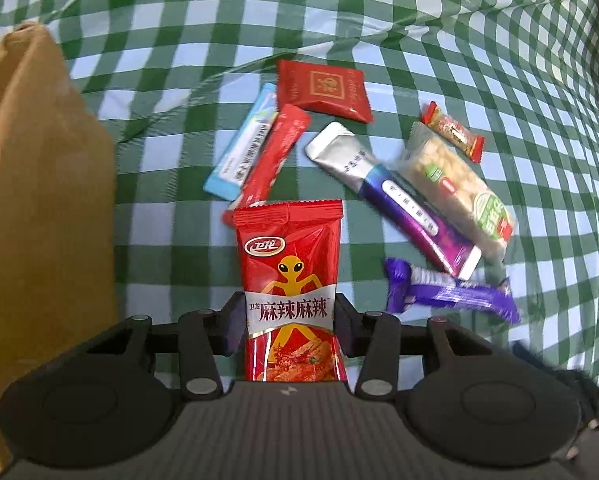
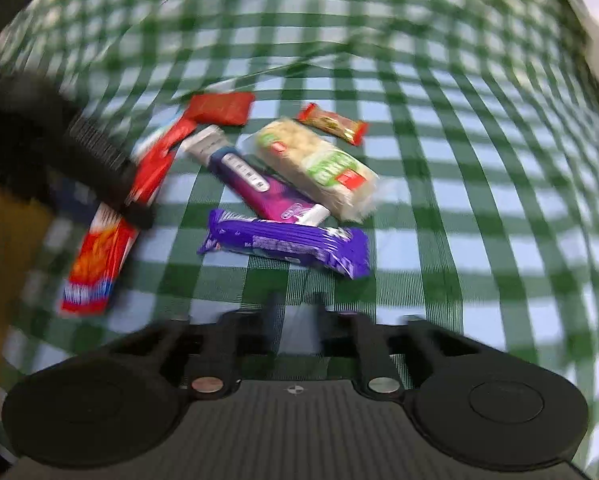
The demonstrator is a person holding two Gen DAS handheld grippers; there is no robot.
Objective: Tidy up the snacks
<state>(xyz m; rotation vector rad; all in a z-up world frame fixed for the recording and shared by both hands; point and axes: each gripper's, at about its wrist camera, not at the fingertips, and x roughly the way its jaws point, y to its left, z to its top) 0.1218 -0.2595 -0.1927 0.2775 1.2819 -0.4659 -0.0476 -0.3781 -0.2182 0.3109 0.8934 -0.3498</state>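
Green-checked tablecloth [image 1: 419, 32] beneath, the left gripper [image 1: 290, 320] pinches a light, crinkly red foil snack packet [image 1: 289, 264] mid-body while the right gripper [image 2: 297, 316] hovers spread.

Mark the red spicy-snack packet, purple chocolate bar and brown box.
red spicy-snack packet [image 1: 289, 276], left wrist view, middle of its printed front.
purple chocolate bar [image 2: 287, 242], right wrist view, centre of the wrapper.
brown box [image 1: 39, 200], left wrist view, its side wall.
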